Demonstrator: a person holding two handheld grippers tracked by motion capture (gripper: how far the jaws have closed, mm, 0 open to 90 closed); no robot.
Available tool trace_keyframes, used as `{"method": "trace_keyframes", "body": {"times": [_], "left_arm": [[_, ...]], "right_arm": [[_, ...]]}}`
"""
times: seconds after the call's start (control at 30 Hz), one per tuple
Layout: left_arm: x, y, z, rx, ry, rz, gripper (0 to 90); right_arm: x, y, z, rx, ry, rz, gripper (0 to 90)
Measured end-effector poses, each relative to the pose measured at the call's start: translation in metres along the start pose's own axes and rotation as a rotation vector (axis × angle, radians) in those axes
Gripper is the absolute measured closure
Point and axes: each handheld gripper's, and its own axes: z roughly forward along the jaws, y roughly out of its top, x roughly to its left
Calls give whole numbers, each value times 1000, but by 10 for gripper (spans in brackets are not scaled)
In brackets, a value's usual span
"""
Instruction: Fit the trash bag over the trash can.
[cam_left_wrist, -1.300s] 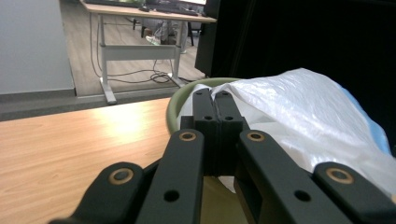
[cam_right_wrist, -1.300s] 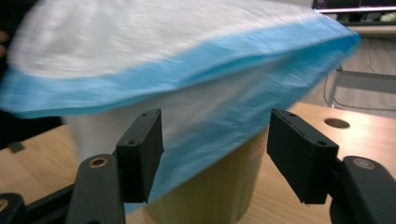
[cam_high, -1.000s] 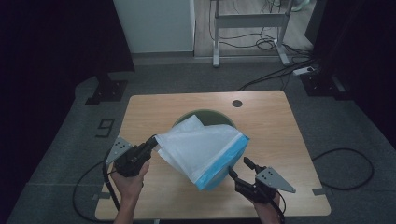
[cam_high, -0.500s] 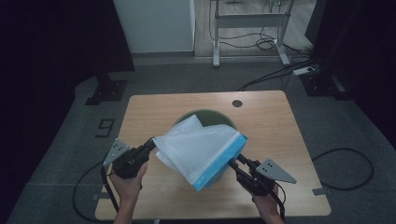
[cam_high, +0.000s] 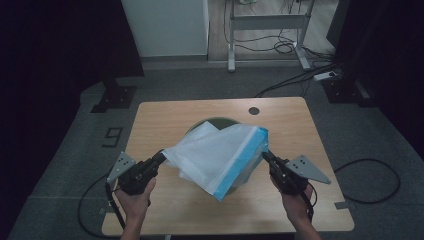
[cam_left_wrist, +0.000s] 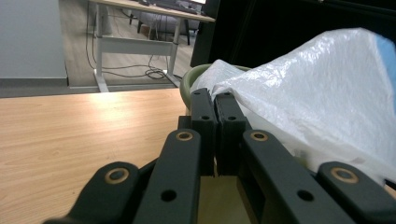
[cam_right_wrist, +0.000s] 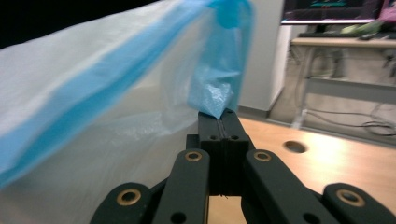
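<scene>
A light wooden table (cam_high: 165, 210) carries a green bowl (cam_high: 210, 122) just past its centre towards 12 o'clock; a round cable hole (cam_high: 254, 110) sits at 1 o'clock.

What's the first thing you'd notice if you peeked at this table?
The big white plastic bag with a blue edge, stretched in the air over the middle of the wooden table. The left gripper pinches its left corner and the right gripper pinches its blue edge. A green bowl peeks out behind it.
</scene>
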Motion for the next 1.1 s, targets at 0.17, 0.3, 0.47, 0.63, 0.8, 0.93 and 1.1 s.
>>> {"method": "trace_keyframes", "body": {"times": [0.17,0.3,0.47,0.63,0.8,0.93,1.1], "left_arm": [[2,-4,-3,0,-7,-11,876],[0,-12,-6,7,-34,-9,864],[-6,-18,-7,35,-148,52,734],[-19,-5,-18,26,-196,123,478],[-26,16,-27,-7,-202,152,406],[-29,28,-21,-1,-181,164,393],[-32,40,0,46,-174,161,370]], "right_arm": [[-15,9,6,16,-46,-6,889],[-27,7,11,32,-74,9,888],[-29,4,15,30,-77,19,885],[-28,6,13,13,-82,0,884],[-27,8,11,5,-83,-4,884],[-27,8,10,-2,-77,-11,885],[-26,9,11,-1,-69,-14,884]]}}
